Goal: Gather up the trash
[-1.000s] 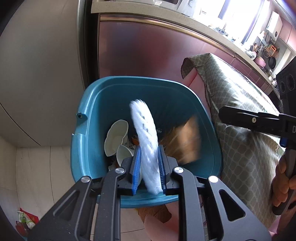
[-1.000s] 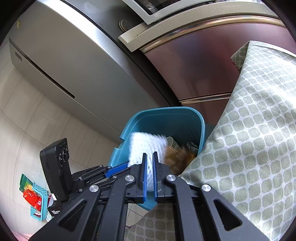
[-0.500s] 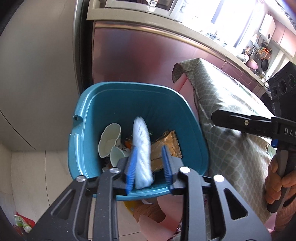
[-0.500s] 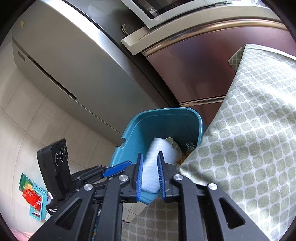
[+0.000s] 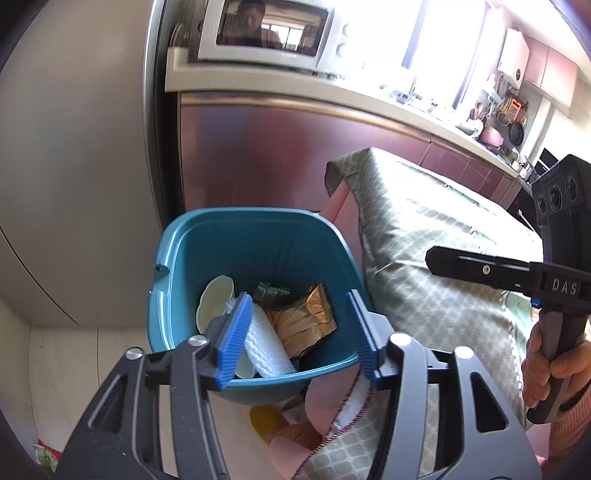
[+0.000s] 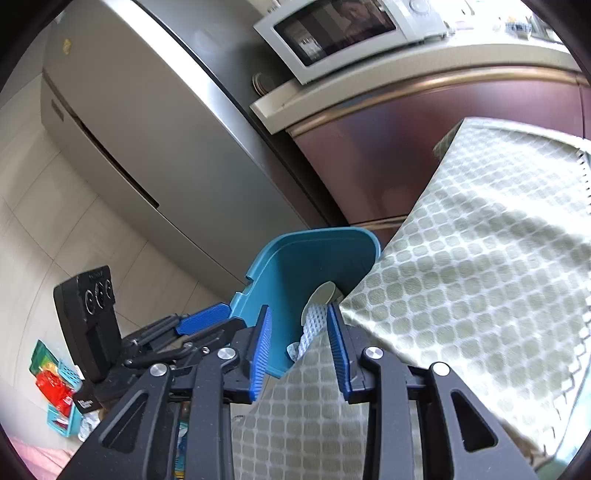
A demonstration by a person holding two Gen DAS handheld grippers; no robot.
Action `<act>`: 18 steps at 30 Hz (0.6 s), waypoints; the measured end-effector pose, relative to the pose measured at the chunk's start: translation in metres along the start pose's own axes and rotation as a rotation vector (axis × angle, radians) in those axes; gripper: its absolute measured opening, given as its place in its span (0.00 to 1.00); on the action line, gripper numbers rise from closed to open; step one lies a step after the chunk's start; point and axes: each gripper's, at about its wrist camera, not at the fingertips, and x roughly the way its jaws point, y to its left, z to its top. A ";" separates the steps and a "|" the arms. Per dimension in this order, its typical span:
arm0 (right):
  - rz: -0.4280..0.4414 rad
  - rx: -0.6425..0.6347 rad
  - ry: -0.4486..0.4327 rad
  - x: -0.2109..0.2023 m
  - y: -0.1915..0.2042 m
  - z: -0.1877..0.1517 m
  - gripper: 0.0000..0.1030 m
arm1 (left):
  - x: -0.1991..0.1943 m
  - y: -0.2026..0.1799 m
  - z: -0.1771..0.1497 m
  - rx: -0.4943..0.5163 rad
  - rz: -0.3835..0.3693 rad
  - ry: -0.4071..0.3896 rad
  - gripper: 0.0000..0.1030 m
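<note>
The left gripper (image 5: pixel 295 332) hangs over the near rim of a teal waste bin (image 5: pixel 173 273), its blue-padded jaws opening with nothing pressed between them. Seen through the gap, a white foam net sleeve (image 5: pixel 267 343) lies loose inside the bin against the near wall, clear of both pads. Beside it, toward the middle of the bin, lies a crumpled gold foil wrapper (image 5: pixel 303 321), with a small dark packet (image 5: pixel 271 290) just past it. Against the bin's left wall rests a pale scalloped paper cup (image 5: pixel 214 302).

The right gripper (image 6: pixel 299 343) points at the same bin from the side of a table draped in a green-patterned tablecloth (image 6: pixel 461 277); its jaws too are opening, and nothing is clamped in them. Between the pads the white net sleeve shows down in the bin, partly hidden by the cloth's edge. A hand (image 5: pixel 546 362) holds the right gripper's handle at the right edge of the left wrist view.

Beyond the bin stand a maroon cabinet front (image 5: pixel 266 155) and a grey refrigerator (image 6: pixel 155 140). A white microwave (image 5: pixel 266 33) sits on the counter above.
</note>
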 end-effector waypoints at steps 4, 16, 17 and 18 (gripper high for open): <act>-0.024 -0.033 -0.043 -0.021 0.004 -0.008 0.41 | -0.020 -0.009 0.000 0.011 -0.014 -0.048 0.70; -0.216 -0.121 -0.238 -0.108 0.011 -0.056 0.72 | -0.076 -0.056 -0.018 0.082 -0.012 -0.238 0.94; -0.232 -0.123 -0.255 -0.115 0.011 -0.061 0.77 | -0.081 -0.062 -0.019 0.084 -0.012 -0.256 0.94; -0.255 -0.124 -0.277 -0.122 0.011 -0.065 0.81 | -0.085 -0.067 -0.021 0.089 -0.014 -0.273 0.95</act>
